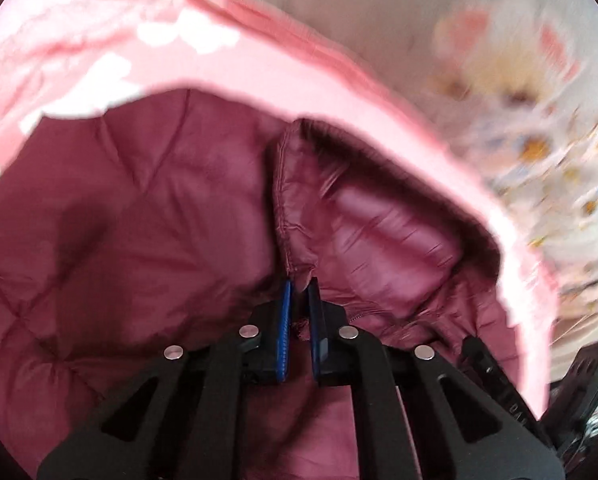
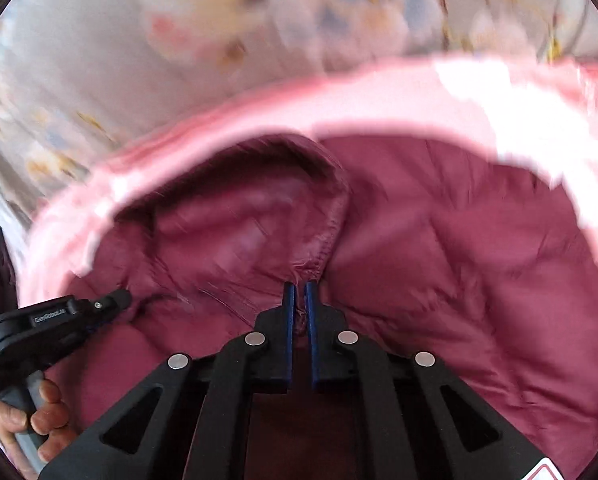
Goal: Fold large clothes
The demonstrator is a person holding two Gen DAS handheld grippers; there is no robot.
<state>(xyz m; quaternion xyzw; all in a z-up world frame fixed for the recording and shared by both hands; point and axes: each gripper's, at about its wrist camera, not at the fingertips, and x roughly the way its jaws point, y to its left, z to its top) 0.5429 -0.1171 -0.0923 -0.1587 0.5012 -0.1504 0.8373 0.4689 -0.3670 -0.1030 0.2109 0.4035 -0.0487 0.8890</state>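
A large quilted garment with a dark maroon lining (image 1: 139, 208) and a pink outer side with white patches (image 1: 99, 60) fills both views, lifted and curled over. My left gripper (image 1: 300, 286) is shut on a stitched maroon hem edge (image 1: 287, 208). My right gripper (image 2: 300, 286) is shut on another gathered hem edge (image 2: 323, 248) of the same garment (image 2: 459, 260). The left gripper also shows in the right wrist view (image 2: 115, 300) at the lower left, held by a hand (image 2: 39, 416), its tips against the lining.
Behind the garment lies a pale floral sheet (image 1: 519, 80), blurred by motion; it also shows in the right wrist view (image 2: 179, 40). The right gripper's black body (image 1: 587, 380) shows at the lower right of the left wrist view.
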